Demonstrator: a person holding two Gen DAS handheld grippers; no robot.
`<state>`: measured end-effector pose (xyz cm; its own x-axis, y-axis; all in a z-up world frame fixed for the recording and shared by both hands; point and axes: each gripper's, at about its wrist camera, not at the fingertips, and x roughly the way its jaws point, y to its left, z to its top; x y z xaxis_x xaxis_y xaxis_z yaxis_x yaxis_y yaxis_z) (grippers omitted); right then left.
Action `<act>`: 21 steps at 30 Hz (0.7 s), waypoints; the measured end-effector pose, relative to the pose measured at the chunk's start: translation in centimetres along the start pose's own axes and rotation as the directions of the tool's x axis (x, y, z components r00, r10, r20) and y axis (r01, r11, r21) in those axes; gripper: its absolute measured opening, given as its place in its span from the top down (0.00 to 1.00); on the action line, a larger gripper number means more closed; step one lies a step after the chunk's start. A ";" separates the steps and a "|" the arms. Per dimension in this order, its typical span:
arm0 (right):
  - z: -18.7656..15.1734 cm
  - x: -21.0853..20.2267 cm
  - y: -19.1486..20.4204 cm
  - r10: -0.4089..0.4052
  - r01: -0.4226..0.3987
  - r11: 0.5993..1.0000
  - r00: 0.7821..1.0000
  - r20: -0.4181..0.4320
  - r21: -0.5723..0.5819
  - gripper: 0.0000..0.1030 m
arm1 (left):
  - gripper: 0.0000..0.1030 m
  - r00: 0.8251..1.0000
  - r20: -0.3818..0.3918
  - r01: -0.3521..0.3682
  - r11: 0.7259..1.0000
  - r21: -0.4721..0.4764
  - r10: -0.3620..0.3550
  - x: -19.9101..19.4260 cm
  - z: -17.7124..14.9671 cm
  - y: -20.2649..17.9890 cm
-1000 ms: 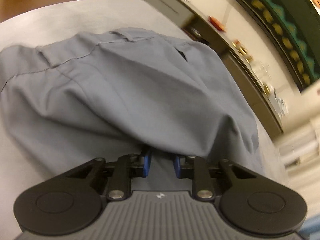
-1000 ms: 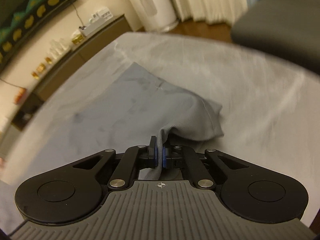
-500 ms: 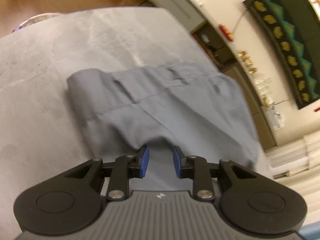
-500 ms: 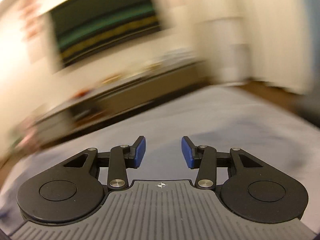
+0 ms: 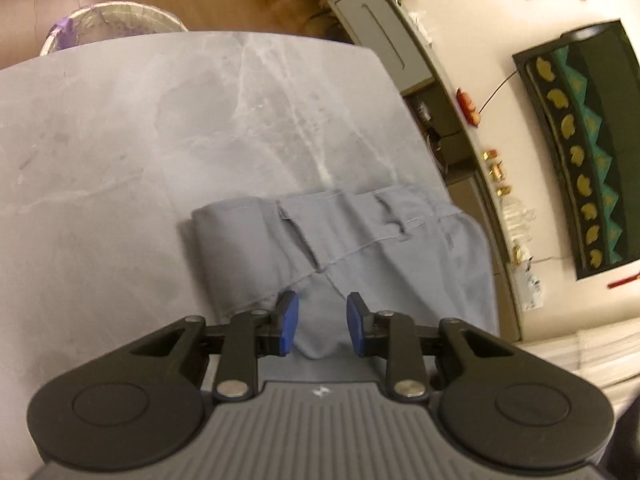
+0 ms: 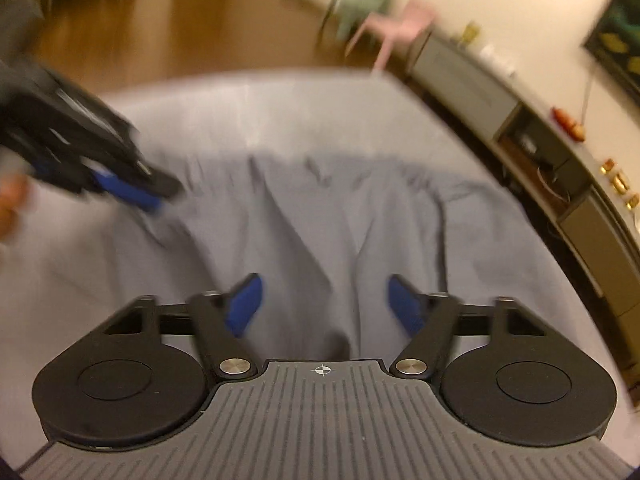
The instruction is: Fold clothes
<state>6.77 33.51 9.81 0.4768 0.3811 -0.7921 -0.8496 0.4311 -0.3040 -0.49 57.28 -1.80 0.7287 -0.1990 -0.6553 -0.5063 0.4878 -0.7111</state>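
Grey trousers (image 5: 400,264) flat on the tabletop (image 5: 160,140), bunched up at the edge that faces the sideboard (image 5: 384,36). Waistband (image 5: 360,220) on top and on show, belt loops and all, running as a long band from the open tabletop side across toward the sideboard. So, long axis of the bundle: crosswise, pointing at the sideboard.

Left tool (image 5: 322,312) low over the end of the cloth away from the sideboard, tilted down. Blue pads a little apart, with a thick fold of grey cloth filling the gap from pad to pad. By the look of it, pinching that fold rather than hanging loose over it.

Right tool (image 6: 322,300) above the middle of the cloth, on the sideboard side of the left one. Picture smeared with speed. Pads spread wide and closing, wrinkled cloth lying below and between them, neither pad touching it yet. Nothing gripped there.

Now the relation that matters: loose, rumpled half of the trousers toward the sideboard, straight ahead of the right tool and well away from the left. Probably a job for the right, then: drop onto that edge, bite, and bring it across along the waistband line, with the left pinning the end away from the sideboard.
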 end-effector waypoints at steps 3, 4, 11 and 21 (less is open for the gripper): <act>1.4 -1.1 -0.2 -0.013 0.011 0.999 0.999 0.050 0.031 1.00 | 0.71 0.998 0.038 0.060 0.998 -0.028 -0.059 -1.3 0.4 0.0; 1.6 -2.9 -0.1 -0.024 0.018 0.998 0.993 0.115 0.055 1.00 | 0.65 0.992 0.060 0.116 0.993 -0.030 -0.114 -2.1 0.4 -0.4; -0.8 -7.0 4.4 -0.043 0.030 0.998 0.972 0.233 0.059 1.00 | 0.47 0.983 0.013 0.184 0.983 0.005 -0.184 -0.1 -1.4 -3.4; -4.4 -9.2 6.4 0.040 -0.057 0.997 0.955 0.293 0.052 1.00 | 1.00 0.948 0.156 0.241 0.943 0.228 -0.279 -5.9 -3.1 -5.9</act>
<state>-4.06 29.20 12.86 0.4878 0.6211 -0.6134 -0.8628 0.4501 -0.2304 -3.24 52.95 5.49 0.9036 -0.1925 -0.3826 -0.1972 0.6060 -0.7706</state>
